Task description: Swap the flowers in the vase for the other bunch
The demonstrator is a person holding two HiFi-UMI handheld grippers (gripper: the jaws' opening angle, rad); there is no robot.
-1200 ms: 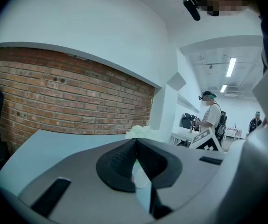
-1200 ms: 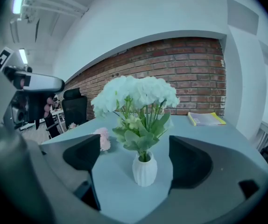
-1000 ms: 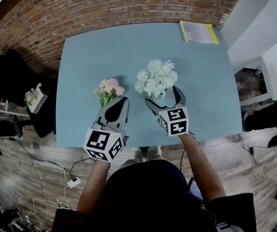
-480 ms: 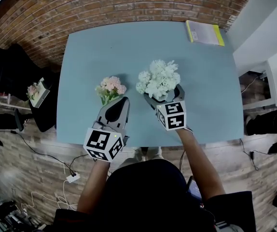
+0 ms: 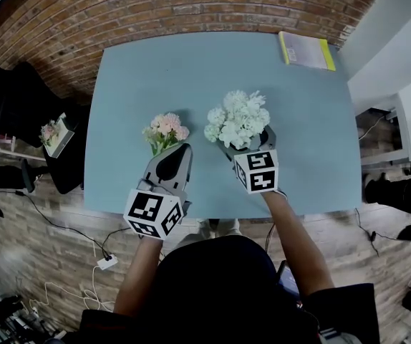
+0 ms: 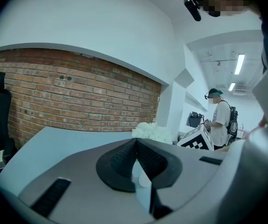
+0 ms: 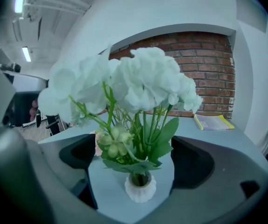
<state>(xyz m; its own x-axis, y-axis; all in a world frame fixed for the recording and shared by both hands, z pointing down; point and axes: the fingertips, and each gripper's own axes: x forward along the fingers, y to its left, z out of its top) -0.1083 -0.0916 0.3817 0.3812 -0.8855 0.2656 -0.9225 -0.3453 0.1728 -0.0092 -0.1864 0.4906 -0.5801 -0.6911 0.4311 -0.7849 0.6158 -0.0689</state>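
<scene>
White flowers (image 5: 238, 119) stand in a small ribbed white vase (image 7: 140, 189) near the middle of the blue table (image 5: 155, 70). My right gripper (image 5: 245, 140) is open, one jaw on each side of the vase and neither pad touching it; in the right gripper view (image 7: 136, 162) stems and leaves rise between the jaws. The pink bunch (image 5: 164, 129) lies on the table left of the vase, low behind a jaw (image 7: 97, 144). My left gripper (image 5: 180, 149) is shut just short of it, pads together (image 6: 135, 141). The bunch is hidden in the left gripper view.
A yellow-edged book (image 5: 306, 50) lies at the table's far right corner. A brick wall runs behind the table. Black chairs (image 5: 19, 113) stand off its left side, a small pink flower pot (image 5: 51, 133) among them. A person (image 6: 220, 118) stands in the background.
My right gripper has moved forward, so its open jaws now flank the vase under the white flowers. The left gripper and the pink bunch have stayed put.
</scene>
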